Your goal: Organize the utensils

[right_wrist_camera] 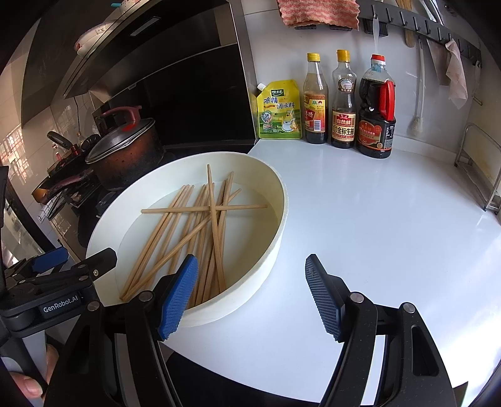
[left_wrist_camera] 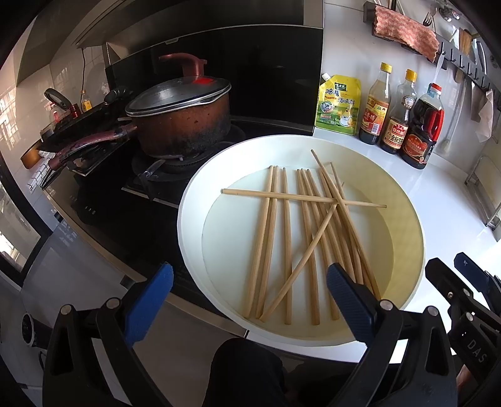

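Several wooden chopsticks (left_wrist_camera: pixel 300 231) lie loose in a round white basin (left_wrist_camera: pixel 404 194) on the counter, most side by side, one across them and one slanting. My left gripper (left_wrist_camera: pixel 247 281) hovers open over the basin's near rim, nothing between its blue pads. In the right wrist view the chopsticks (right_wrist_camera: pixel 200 225) and the basin (right_wrist_camera: pixel 266 263) are to the left. My right gripper (right_wrist_camera: pixel 250 275) stands open over the basin's right edge and the counter, holding nothing. The other gripper shows at each view's edge: the right one (left_wrist_camera: pixel 469 281), the left one (right_wrist_camera: pixel 62 263).
A lidded dark pot (left_wrist_camera: pixel 181 115) sits on the black stove left of the basin. A yellow seasoning pouch (right_wrist_camera: pixel 278 109) and three sauce bottles (right_wrist_camera: pixel 344 100) line the back wall. A hook rail with a cloth (right_wrist_camera: pixel 319 12) hangs above. A metal rack (right_wrist_camera: pixel 482 169) stands far right.
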`<state>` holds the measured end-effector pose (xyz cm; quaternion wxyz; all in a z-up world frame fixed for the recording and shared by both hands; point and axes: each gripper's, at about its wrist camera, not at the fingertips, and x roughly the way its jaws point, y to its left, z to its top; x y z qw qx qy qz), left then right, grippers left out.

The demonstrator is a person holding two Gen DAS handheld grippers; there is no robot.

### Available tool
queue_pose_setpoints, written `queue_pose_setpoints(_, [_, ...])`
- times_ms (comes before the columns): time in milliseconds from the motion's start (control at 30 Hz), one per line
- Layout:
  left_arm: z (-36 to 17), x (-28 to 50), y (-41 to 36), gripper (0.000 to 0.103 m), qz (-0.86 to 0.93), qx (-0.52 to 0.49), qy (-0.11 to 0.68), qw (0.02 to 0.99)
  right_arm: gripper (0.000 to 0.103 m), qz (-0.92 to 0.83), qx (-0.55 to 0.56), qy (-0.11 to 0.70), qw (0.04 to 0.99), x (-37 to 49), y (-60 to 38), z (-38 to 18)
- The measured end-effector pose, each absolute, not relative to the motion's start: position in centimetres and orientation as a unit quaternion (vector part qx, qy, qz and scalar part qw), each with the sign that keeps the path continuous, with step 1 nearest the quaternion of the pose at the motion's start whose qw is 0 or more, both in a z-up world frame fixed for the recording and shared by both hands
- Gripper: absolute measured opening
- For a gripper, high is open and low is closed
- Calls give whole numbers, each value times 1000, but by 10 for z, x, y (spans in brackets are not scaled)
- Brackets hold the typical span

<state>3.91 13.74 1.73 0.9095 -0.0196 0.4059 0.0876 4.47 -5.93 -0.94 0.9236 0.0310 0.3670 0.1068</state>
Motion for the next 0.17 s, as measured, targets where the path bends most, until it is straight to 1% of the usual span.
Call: queue_pose_setpoints(167, [17, 39, 138, 97, 88, -20, 406, 909, 68, 107, 31, 368, 923, 44, -59, -10])
